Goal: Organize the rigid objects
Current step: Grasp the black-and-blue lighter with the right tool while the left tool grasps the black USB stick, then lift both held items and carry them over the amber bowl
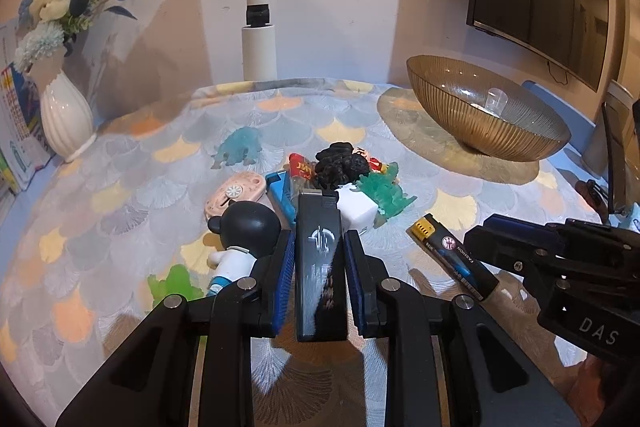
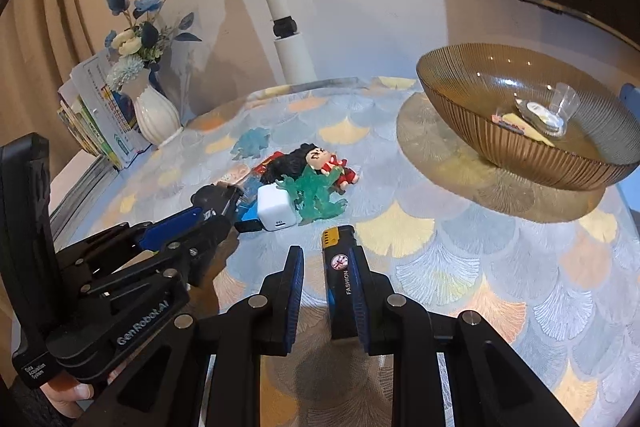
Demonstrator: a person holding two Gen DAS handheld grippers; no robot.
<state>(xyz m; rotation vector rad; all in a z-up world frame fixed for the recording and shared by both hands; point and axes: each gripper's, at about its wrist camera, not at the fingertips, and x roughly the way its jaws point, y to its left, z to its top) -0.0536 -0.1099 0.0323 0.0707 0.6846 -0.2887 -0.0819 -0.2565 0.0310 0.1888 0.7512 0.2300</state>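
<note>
My left gripper [image 1: 318, 251] is shut on a black lighter [image 1: 320, 267] with a silver emblem, held just above the cloth. My right gripper [image 2: 328, 267] is open around a second black lighter [image 2: 340, 267] marked FASHION with a yellow top; it lies on the cloth against the right finger [image 2: 362, 291]. That lighter also shows in the left wrist view [image 1: 452, 255]. A pile of small toys lies ahead: a white cube charger [image 2: 276, 209], a green translucent figure [image 2: 316, 193], a red doll [image 2: 332, 165], a black figure [image 1: 340, 163], a black-headed bear figure [image 1: 244, 235].
An amber ribbed glass bowl [image 2: 500, 143] on a round mat stands at the right and holds a few small items. A white vase [image 1: 66, 119] with blue flowers and some books stand at the left. A white lamp post [image 1: 259, 47] stands at the back. A blue translucent dinosaur [image 1: 240, 147] lies behind the pile.
</note>
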